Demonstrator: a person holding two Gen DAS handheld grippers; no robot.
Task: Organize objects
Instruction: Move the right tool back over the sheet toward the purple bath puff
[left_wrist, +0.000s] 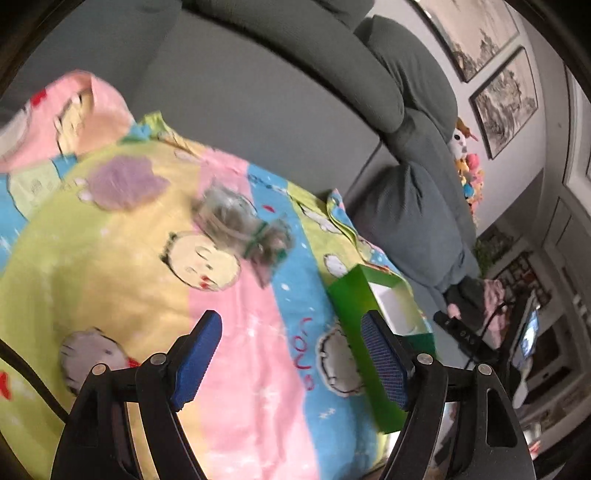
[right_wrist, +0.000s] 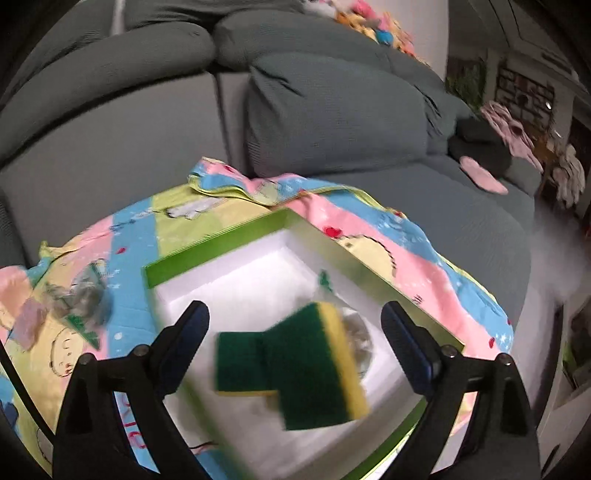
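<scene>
Tongs (right_wrist: 291, 325) over sponge-filled box (right_wrist: 218, 243)

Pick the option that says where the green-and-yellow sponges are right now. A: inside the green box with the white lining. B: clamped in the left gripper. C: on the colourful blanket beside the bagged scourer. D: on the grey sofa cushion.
A: the right wrist view shows the sponges lying inside the green box, on its white lining, below the open right gripper.

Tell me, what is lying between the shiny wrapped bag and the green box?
Only bare cartoon blanket. The left wrist view shows nothing lying between the clear bag and the green box.
</scene>
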